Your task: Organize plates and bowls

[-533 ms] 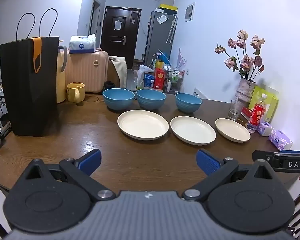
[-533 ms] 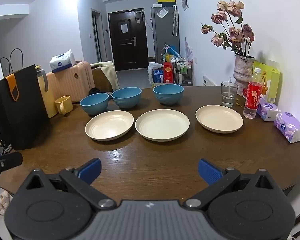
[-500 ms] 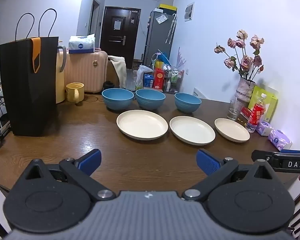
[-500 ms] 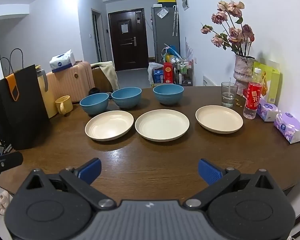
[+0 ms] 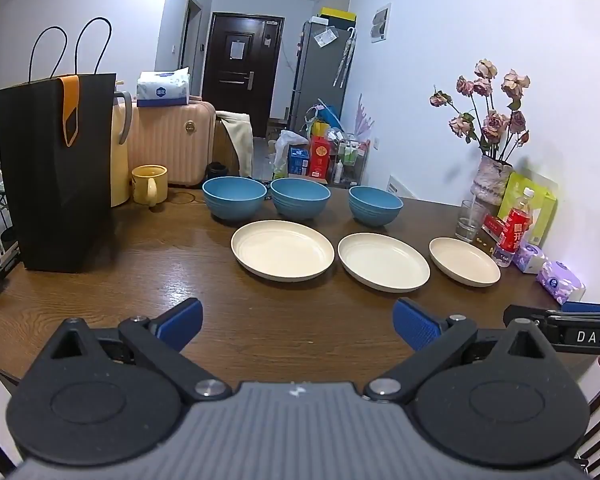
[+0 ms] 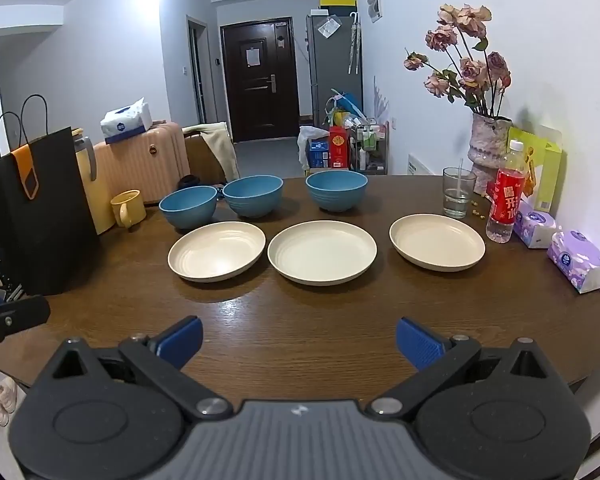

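We hold our left gripper and right gripper over the near edge of the wooden table, jaws spread wide and empty; three cream plates lie in a row, three blue bowls just behind them

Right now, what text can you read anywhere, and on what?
"DAS": white letters on the right gripper, at the left wrist view's edge.
"开" and "水": white characters on the red bottle label; the top character is unclear.
Tissue packs, yellow box, door notice, floor boxes: print too small or blurred.
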`<state>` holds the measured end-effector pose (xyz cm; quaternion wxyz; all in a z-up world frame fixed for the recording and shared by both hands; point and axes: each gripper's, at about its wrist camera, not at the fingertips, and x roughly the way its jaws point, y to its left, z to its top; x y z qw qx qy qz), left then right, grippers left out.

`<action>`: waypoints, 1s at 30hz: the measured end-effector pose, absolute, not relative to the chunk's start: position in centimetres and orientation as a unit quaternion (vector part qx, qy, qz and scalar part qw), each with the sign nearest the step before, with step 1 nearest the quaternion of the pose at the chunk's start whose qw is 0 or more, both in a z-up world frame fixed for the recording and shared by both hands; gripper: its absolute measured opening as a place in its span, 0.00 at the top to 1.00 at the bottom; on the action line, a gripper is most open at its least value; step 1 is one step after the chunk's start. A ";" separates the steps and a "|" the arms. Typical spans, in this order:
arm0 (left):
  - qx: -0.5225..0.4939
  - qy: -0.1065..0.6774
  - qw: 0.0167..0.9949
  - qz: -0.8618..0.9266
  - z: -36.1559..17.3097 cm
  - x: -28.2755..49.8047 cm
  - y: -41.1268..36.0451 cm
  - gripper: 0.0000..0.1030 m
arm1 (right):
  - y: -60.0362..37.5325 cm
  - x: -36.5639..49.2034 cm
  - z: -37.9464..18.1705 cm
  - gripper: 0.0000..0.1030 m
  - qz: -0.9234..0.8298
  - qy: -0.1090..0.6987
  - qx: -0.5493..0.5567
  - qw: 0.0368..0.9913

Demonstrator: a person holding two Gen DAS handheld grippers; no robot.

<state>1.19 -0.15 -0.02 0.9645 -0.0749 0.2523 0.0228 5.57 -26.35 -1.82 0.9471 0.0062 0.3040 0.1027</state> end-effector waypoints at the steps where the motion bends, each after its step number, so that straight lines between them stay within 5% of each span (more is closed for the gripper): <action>1: -0.075 0.253 0.964 0.024 0.0 1.3 -0.1 0.00 | -26.3 5.6 -1.8 0.00 0.103 0.304 0.006 0.947; 30: -0.073 0.245 0.966 0.033 0.3 0.4 -0.6 0.00 | -26.4 5.3 -1.5 0.00 0.103 0.302 0.008 0.948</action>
